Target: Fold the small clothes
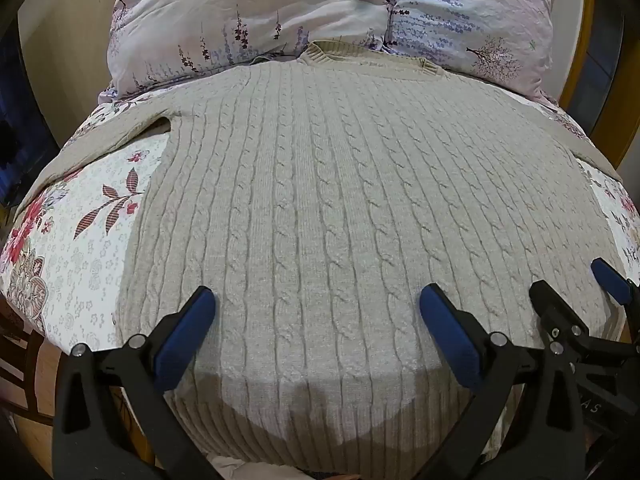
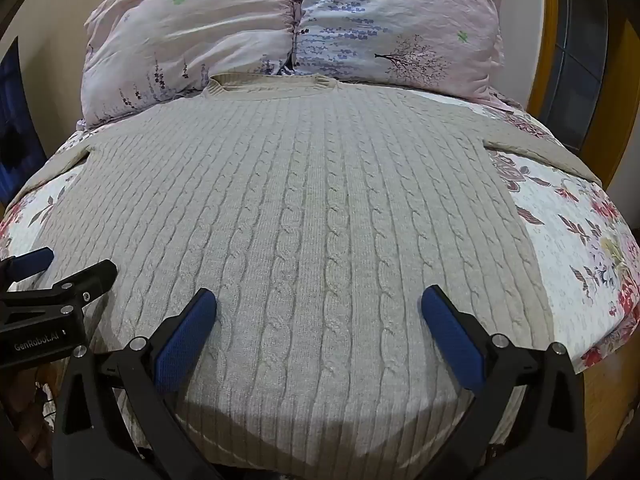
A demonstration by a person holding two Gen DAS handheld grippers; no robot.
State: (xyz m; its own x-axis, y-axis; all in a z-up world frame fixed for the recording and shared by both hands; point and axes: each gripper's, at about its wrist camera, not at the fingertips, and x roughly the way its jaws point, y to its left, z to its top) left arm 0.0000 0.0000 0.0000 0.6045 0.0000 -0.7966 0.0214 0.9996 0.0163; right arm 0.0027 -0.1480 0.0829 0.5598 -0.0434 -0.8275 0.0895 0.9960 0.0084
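Observation:
A beige cable-knit sweater (image 1: pixel 320 200) lies flat on the bed, collar away from me, sleeves spread to both sides; it also shows in the right wrist view (image 2: pixel 312 208). My left gripper (image 1: pixel 316 312) is open and empty, hovering over the sweater's hem area. My right gripper (image 2: pixel 320 312) is open and empty, over the hem a little to the right. The right gripper also shows at the right edge of the left wrist view (image 1: pixel 576 292). The left gripper shows at the left edge of the right wrist view (image 2: pixel 68 268).
A floral bedspread (image 1: pixel 88 248) covers the bed under the sweater. Two pale floral pillows (image 2: pixel 280 32) rest against the wall beyond the collar. A wooden frame (image 2: pixel 548 60) stands at the right. The bed edge is close below the hem.

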